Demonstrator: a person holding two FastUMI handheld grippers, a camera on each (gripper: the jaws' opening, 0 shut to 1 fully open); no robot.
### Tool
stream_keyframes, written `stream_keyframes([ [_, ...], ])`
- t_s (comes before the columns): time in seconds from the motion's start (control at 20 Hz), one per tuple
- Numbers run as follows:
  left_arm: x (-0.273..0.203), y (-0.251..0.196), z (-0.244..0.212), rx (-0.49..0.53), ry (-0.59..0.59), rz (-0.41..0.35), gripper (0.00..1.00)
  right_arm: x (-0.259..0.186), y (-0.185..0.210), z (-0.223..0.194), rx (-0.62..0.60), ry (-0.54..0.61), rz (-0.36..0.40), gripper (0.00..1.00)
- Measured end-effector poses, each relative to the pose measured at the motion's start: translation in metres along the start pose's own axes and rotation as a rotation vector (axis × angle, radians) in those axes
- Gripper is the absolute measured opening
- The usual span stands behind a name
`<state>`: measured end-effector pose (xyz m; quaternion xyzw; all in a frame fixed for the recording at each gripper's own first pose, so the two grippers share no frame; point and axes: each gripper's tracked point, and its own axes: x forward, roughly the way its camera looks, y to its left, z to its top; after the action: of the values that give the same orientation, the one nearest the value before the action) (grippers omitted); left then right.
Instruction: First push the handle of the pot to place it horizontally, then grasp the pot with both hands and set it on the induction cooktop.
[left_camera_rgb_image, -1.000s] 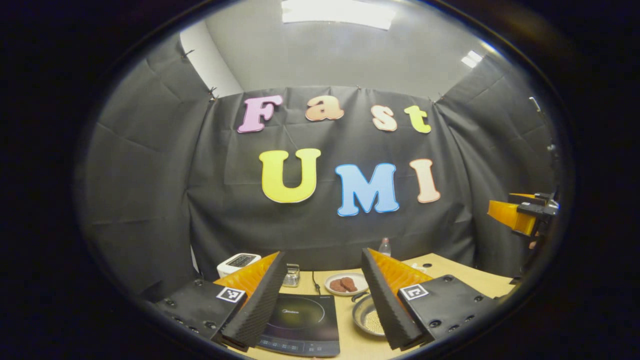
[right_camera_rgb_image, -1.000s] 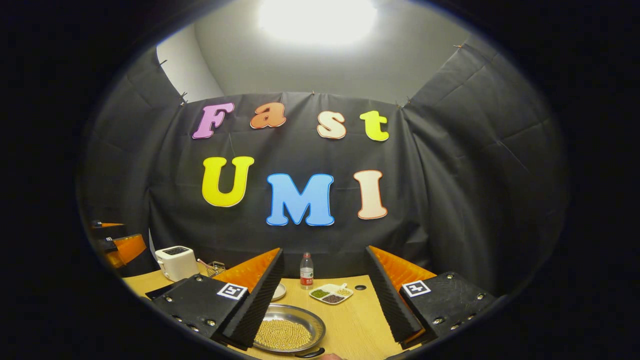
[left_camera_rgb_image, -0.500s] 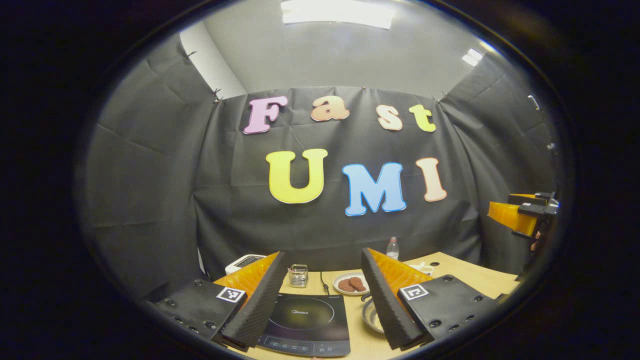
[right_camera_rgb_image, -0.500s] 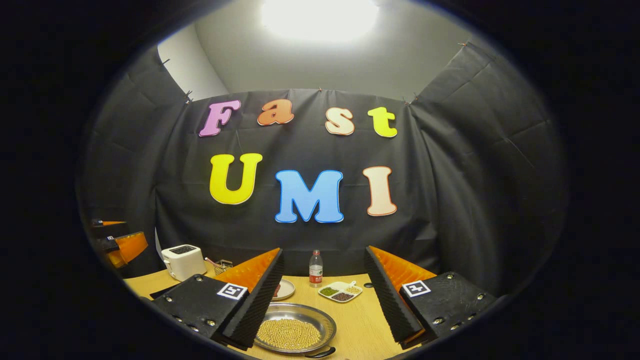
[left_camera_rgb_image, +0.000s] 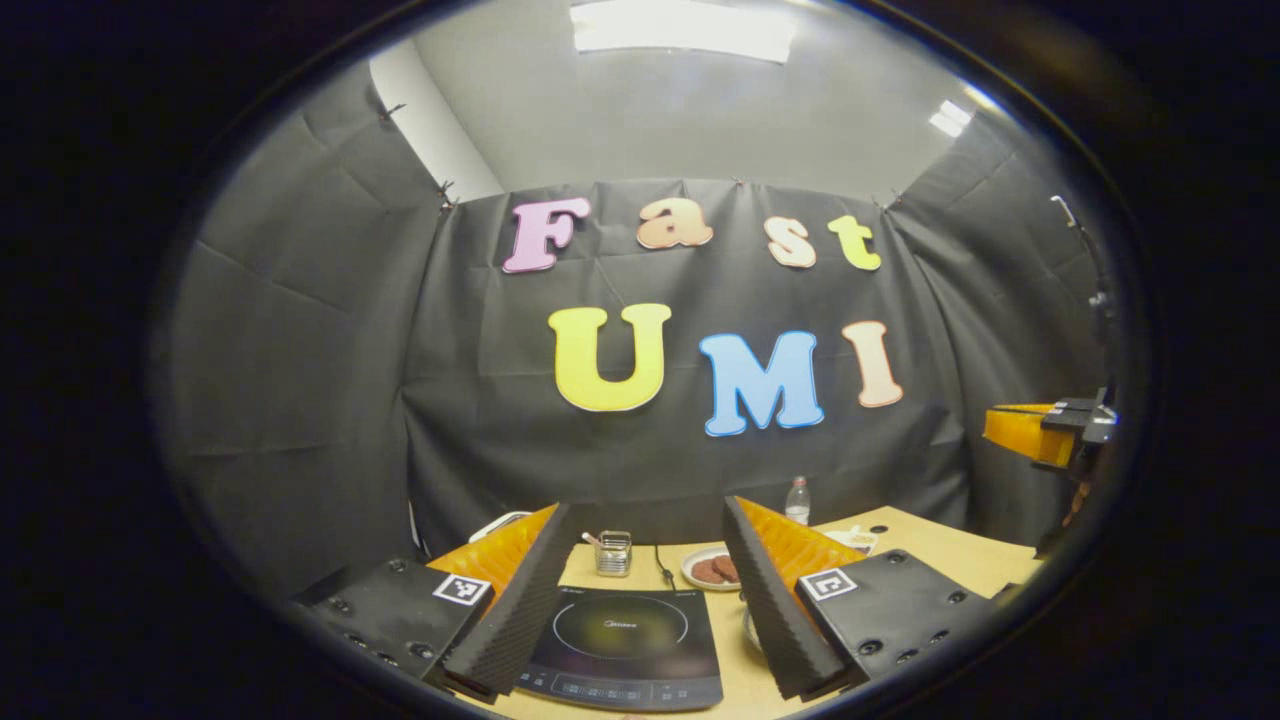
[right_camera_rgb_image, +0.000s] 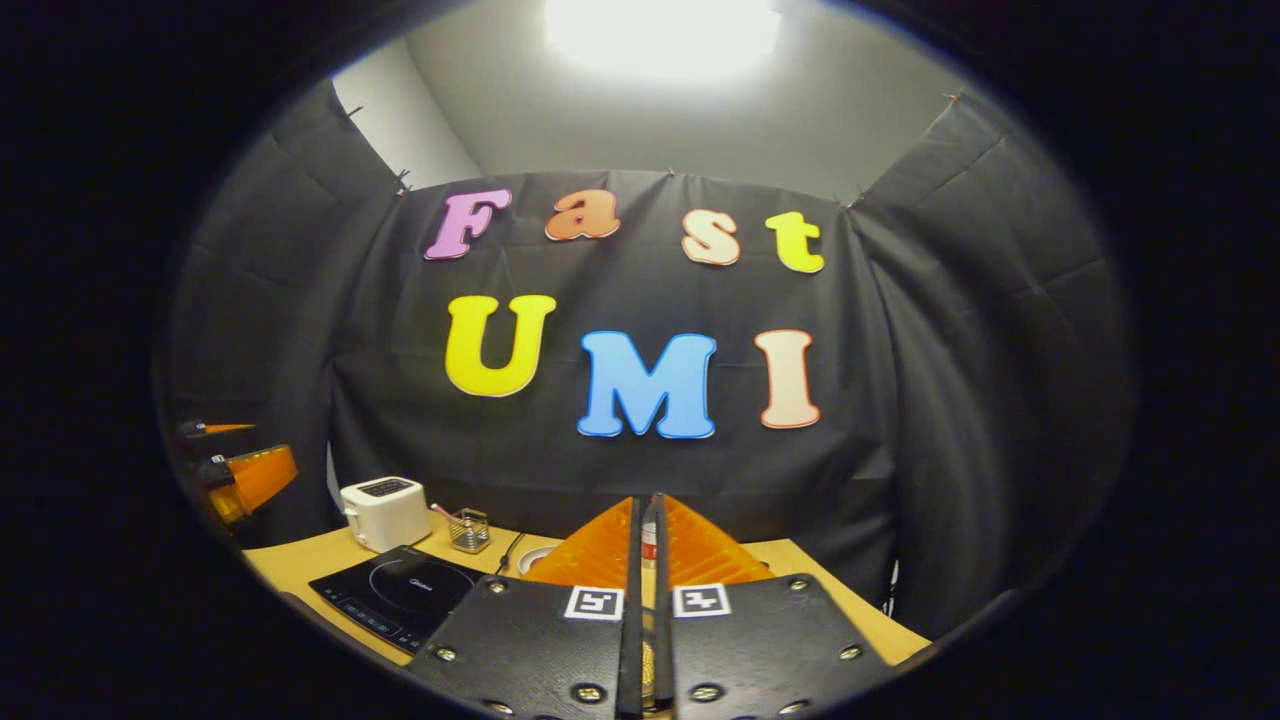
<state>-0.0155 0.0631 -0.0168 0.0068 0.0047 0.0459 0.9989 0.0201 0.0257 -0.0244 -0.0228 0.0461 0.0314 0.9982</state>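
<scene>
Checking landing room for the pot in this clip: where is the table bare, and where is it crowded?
The cooktop has a bare glass top. Bare wood lies on the table between the toaster and the near edge, and at the far right corner. It is crowded behind the cooktop: wire basket, cord, plate of patties, bottle.

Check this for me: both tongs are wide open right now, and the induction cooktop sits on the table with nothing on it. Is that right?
Not quite. Only the left tongs are open, seen in the left gripper view. The right tongs are closed, fingers together with nothing visible between them, as the right gripper view shows. The induction cooktop does sit on the table with nothing on it.
</scene>
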Motion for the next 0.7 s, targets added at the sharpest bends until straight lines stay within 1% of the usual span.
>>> stream_keyframes([
  [0.05, -0.001, 0.005, 0.0, -0.002, 0.001, 0.001, 0.96, -0.003, 0.011, -0.003, 0.008, 0.007, 0.021, 0.06],
  [0.1, -0.003, 0.009, -0.002, -0.007, 0.002, -0.004, 0.99, -0.006, 0.018, -0.007, 0.003, 0.014, 0.038, 0.05],
  [0.15, -0.005, 0.012, -0.004, -0.01, 0.003, -0.007, 0.96, -0.008, 0.023, -0.011, -0.008, 0.027, 0.05, 0.05],
  [0.2, -0.006, 0.018, -0.007, -0.011, 0.007, -0.007, 0.99, -0.01, 0.031, -0.017, -0.013, 0.047, 0.071, 0.05],
  [0.25, -0.007, 0.023, -0.007, -0.014, 0.007, -0.01, 0.96, -0.014, 0.04, -0.024, -0.017, 0.068, 0.096, 0.05],
  [0.3, -0.009, 0.027, -0.007, -0.017, 0.002, -0.014, 0.96, -0.017, 0.046, -0.032, -0.026, 0.089, 0.116, 0.05],
  [0.4, -0.011, 0.038, -0.01, -0.012, -0.002, -0.005, 0.96, -0.023, 0.052, -0.052, -0.042, 0.151, 0.139, 0.05],
  [0.55, -0.014, 0.044, -0.013, -0.028, 0.0, 0.008, 0.99, -0.035, 0.063, -0.077, -0.067, 0.238, 0.201, 0.05],
  [0.65, -0.011, 0.047, -0.017, -0.03, 0.008, 0.021, 0.93, -0.037, 0.061, -0.092, -0.075, 0.275, 0.219, 0.05],
  [0.7, -0.009, 0.048, -0.02, -0.022, 0.013, 0.032, 0.94, -0.036, 0.063, -0.098, -0.075, 0.283, 0.233, 0.05],
])
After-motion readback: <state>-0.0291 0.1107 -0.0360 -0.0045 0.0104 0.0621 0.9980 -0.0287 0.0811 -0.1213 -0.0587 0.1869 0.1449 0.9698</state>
